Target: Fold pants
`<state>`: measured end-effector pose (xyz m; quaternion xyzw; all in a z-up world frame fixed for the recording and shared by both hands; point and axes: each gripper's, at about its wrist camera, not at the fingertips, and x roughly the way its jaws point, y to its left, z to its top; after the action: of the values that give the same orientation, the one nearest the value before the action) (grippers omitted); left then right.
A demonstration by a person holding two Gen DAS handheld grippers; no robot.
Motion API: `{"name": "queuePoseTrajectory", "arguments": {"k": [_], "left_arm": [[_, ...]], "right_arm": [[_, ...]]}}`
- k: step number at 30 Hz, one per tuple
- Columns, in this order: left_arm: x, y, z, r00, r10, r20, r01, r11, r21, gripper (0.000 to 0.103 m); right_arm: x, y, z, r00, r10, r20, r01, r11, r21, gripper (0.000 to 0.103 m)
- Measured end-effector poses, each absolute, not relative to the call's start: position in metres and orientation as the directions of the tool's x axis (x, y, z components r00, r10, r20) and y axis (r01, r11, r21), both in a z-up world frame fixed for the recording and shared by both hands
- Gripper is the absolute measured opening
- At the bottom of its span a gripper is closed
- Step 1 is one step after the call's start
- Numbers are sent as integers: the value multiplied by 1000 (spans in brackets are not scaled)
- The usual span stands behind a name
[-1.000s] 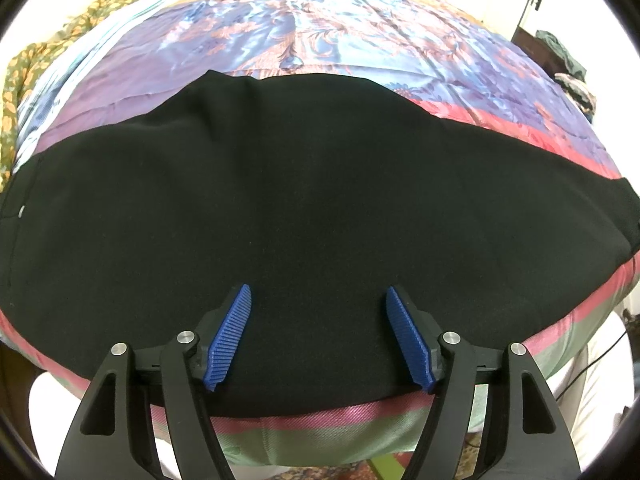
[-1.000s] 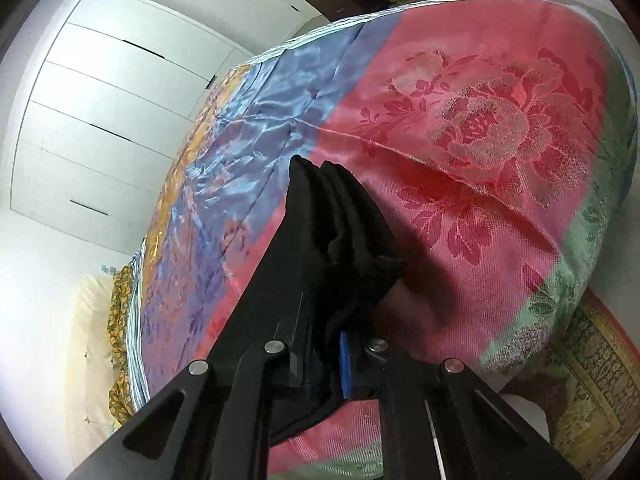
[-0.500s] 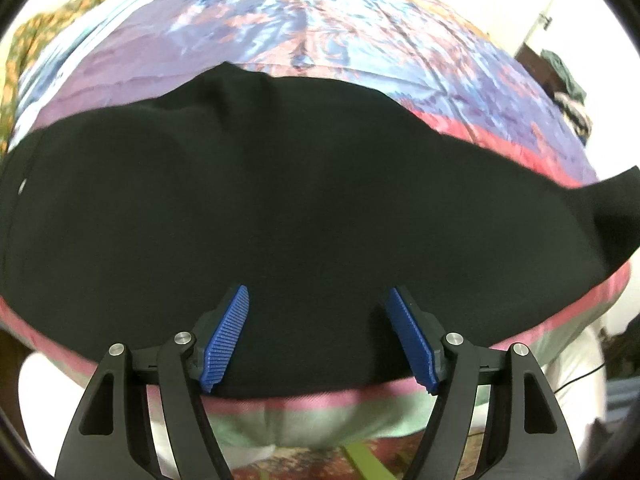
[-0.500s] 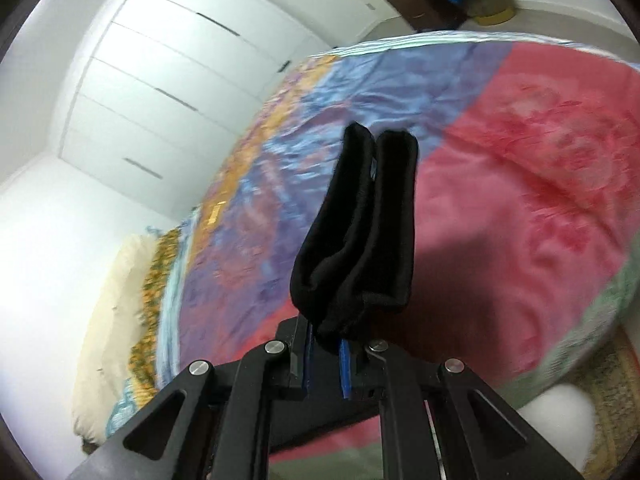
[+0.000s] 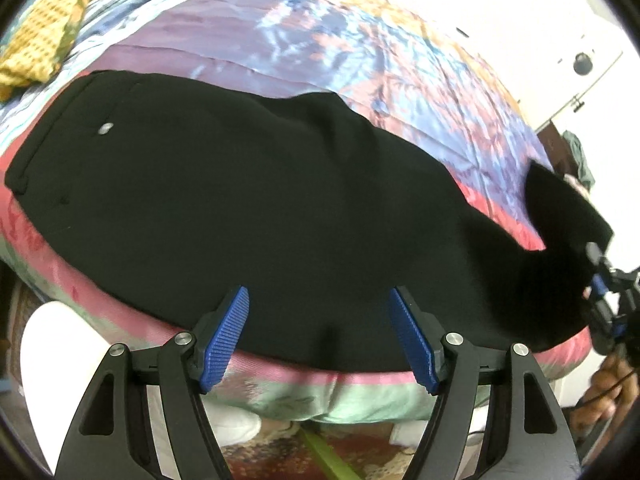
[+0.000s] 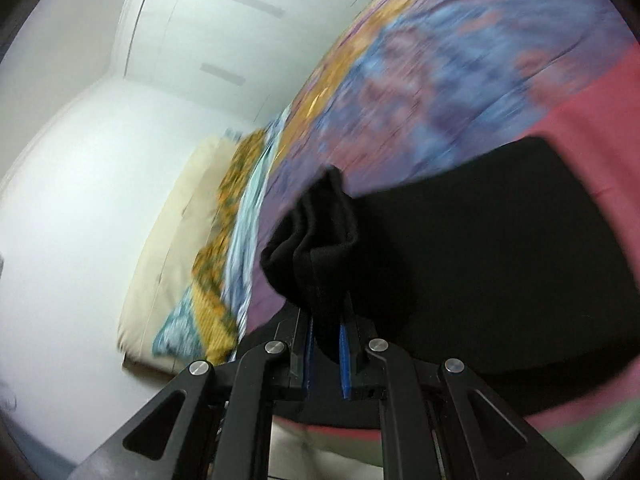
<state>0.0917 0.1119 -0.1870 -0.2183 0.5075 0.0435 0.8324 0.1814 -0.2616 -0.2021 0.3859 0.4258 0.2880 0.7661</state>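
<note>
Right gripper (image 6: 326, 356): pinching the lifted end of the black pants (image 5: 256, 208).
Left gripper (image 5: 320, 336): spread, empty, above the pants' near edge.
Pants: flat across a floral satin bedspread (image 5: 360, 52).
Room: white wardrobe (image 6: 208, 36), patterned rug (image 5: 360, 452).

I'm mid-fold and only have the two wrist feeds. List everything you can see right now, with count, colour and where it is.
pants: one, black, spread flat along the near side of the bed, one end lifted at the right
bedspread: one, satin, blue and purple with pink and green borders, under the pants
patterned cloth: one, yellow and green, at the far left end of the bed
pillow: one, cream, at the head of the bed
wardrobe: one, white, along the wall past the bed
rug: one, dark red patterned, on the floor below the bed edge
left tongs: one, black with blue pads, open above the near edge of the pants
right tongs: one, black with blue pads, shut on the bunched end of the pants
</note>
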Motion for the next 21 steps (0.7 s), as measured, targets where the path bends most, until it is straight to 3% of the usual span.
{"name": "queuePoseTrajectory", "arguments": {"k": [4,5,7,8,9,15,18,21], "left_arm": [[90,125,-196,477,-171,-862,-320,880,-351,74],[89,127,-199,476,-184,-860,-326,871,-367,74],[87,134,-200,484,-209,-850,-330,856,-399,74],[86,136,-199,489,-221,-844,-327,850,-413,74],[86,137,-197,493,-235,-838,-322,845,-427,74],[99,121,-188,498,-457,-737,-156,789,-594,74],[121,93,-190,420,-538,-731,-51,790,-611,74],[142,72,-202,386,-463,-798,-28,858,-512,74]], "right_arm": [[175,-171,-215,360,781,-510,-294,614,732,11],[172,-154,-220,344,762,-549,-341,646,683,15],[159,-110,-235,295,673,-678,-464,721,514,31],[153,-100,-240,272,646,-714,-497,729,470,52],[144,-96,-242,259,637,-726,-524,725,448,64],[96,-143,-201,481,585,-653,-595,765,246,93],[80,-178,-194,555,525,-646,-536,819,205,94],[75,-204,-197,572,506,-646,-460,850,257,94]]}}
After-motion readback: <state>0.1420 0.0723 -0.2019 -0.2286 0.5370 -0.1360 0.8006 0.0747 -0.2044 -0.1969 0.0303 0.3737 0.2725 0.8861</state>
